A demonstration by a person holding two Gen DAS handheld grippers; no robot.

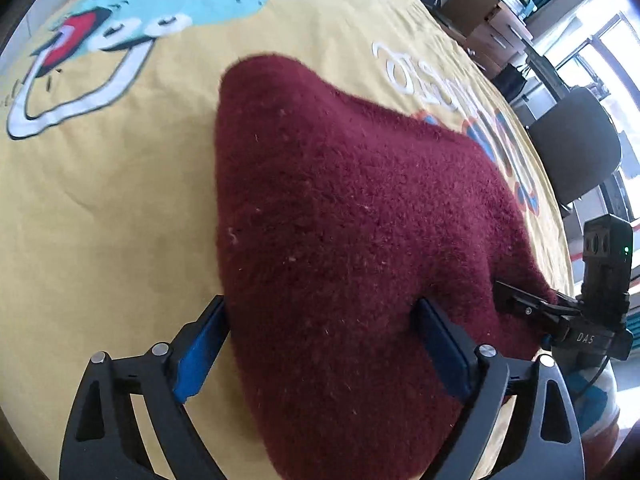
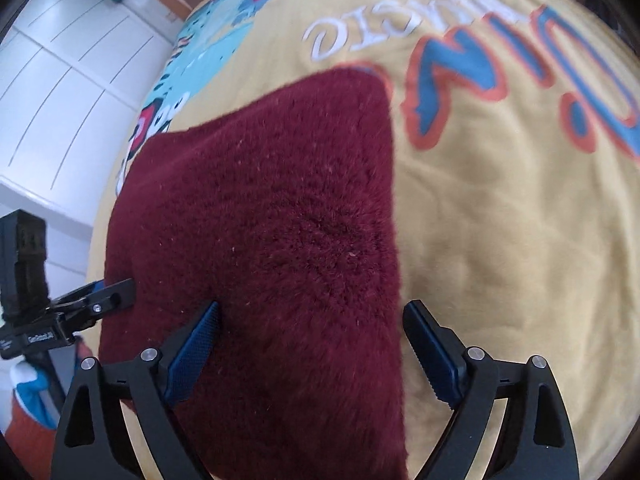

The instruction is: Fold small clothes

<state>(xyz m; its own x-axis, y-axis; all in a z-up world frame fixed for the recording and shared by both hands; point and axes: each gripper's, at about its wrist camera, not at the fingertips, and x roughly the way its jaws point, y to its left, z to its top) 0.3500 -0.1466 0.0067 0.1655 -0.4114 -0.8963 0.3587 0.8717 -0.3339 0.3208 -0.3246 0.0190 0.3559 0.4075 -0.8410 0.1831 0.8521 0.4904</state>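
A fuzzy maroon garment (image 1: 340, 208) lies on a yellow printed cloth (image 1: 100, 208). My left gripper (image 1: 324, 320) is open, its blue-padded fingers straddling the garment's near left corner, close above it. My right gripper (image 2: 312, 320) is open too, its fingers straddling the garment's (image 2: 272, 208) near right edge. In the left wrist view the right gripper (image 1: 516, 300) shows at the garment's right side. In the right wrist view the left gripper (image 2: 116, 288) shows at its left edge.
The yellow cloth (image 2: 500, 220) carries cartoon prints and lettering (image 2: 360, 28). A dark chair (image 1: 576, 148), cardboard boxes (image 1: 488, 12) and bright windows stand beyond the table's right side. White cabinet doors (image 2: 60, 80) lie to the left in the right wrist view.
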